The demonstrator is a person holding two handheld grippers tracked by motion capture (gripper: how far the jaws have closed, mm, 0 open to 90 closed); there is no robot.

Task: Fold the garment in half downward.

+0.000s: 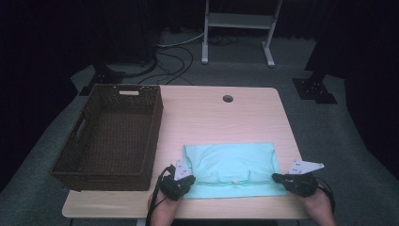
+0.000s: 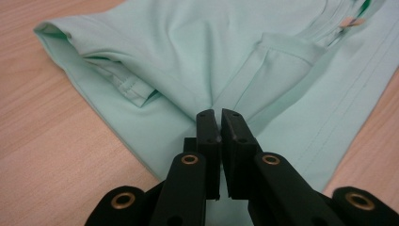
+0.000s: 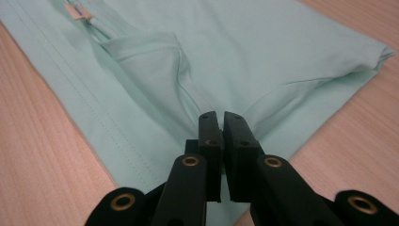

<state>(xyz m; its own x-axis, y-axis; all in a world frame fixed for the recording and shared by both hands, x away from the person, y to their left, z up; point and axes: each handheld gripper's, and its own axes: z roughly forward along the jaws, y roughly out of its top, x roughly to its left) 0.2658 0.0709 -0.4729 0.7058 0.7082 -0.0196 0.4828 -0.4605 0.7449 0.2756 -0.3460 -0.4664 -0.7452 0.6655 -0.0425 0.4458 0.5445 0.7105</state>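
Note:
A mint-green folded shirt (image 1: 230,162) lies flat near the front edge of the wooden table (image 1: 226,117). My left gripper (image 1: 190,179) is at the shirt's near left corner. In the left gripper view the jaws are pressed together (image 2: 219,113), and folds of the shirt (image 2: 188,47) run into their tips. My right gripper (image 1: 275,178) is at the near right corner. Its jaws are likewise closed (image 3: 220,115), pinching the shirt (image 3: 259,47), whose creases meet at the tips. A small neck label (image 3: 75,12) shows near the collar.
An empty dark wicker basket (image 1: 101,175) stands on the table's left part, right beside the left gripper. A cable hole (image 1: 227,99) sits near the table's far edge. Behind the table are a white stand (image 1: 237,21) and cables on the floor.

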